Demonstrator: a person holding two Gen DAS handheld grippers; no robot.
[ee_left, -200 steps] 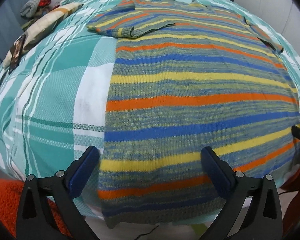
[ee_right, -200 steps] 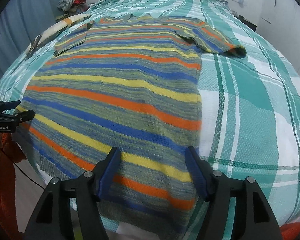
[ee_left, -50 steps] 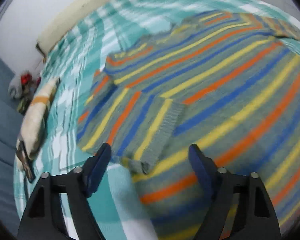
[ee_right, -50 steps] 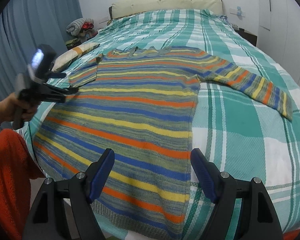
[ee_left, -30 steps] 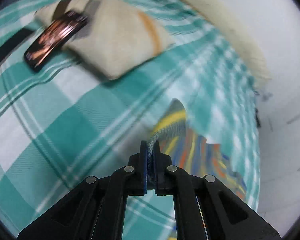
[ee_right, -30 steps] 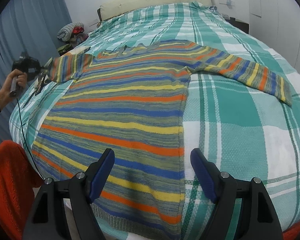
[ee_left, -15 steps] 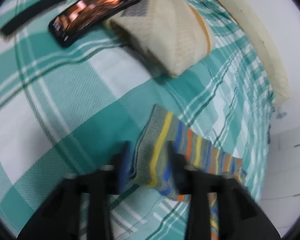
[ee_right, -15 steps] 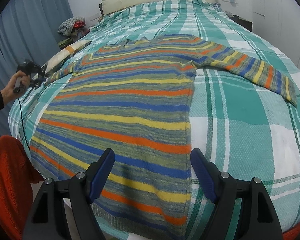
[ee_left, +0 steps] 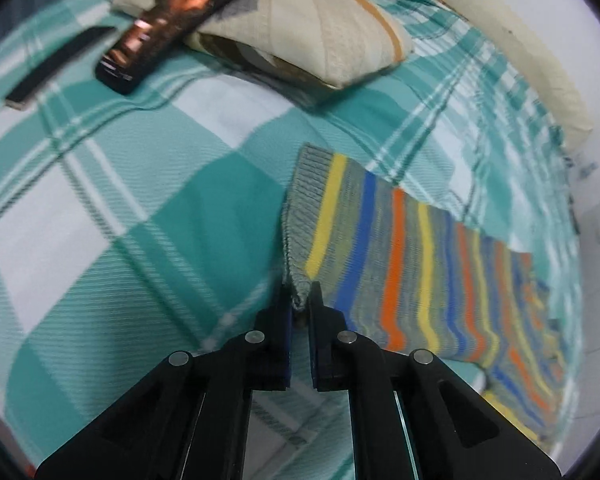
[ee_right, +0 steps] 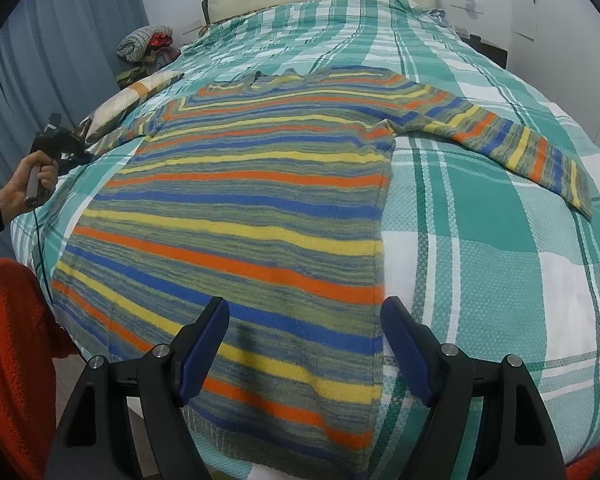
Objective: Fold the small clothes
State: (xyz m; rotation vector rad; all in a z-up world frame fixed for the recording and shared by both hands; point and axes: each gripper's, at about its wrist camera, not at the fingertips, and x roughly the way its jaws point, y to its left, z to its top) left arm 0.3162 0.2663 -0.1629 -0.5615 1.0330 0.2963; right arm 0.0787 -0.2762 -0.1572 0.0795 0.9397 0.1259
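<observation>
My left gripper (ee_left: 299, 300) has just closed, pinching the grey ribbed cuff (ee_left: 300, 216) of the striped sweater (ee_right: 252, 208), whose sleeve runs toward four o'clock. My right gripper (ee_right: 304, 344) hangs open over the hem at six o'clock on the plaid bedspread (ee_right: 480, 260).

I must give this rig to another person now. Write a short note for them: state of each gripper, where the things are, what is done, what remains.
Left gripper: jaws have just closed, pinching the sleeve cuff.
Right gripper: open, holding nothing, above the sweater's hem.
Striped sweater: flat on the plaid bed, both sleeves spread outward. A phone leans on a folded cream cloth beyond the cuff.
Done: garment laid out, left cuff gripped.
Left: all folding; probably bring this sleeve across the body first.
</observation>
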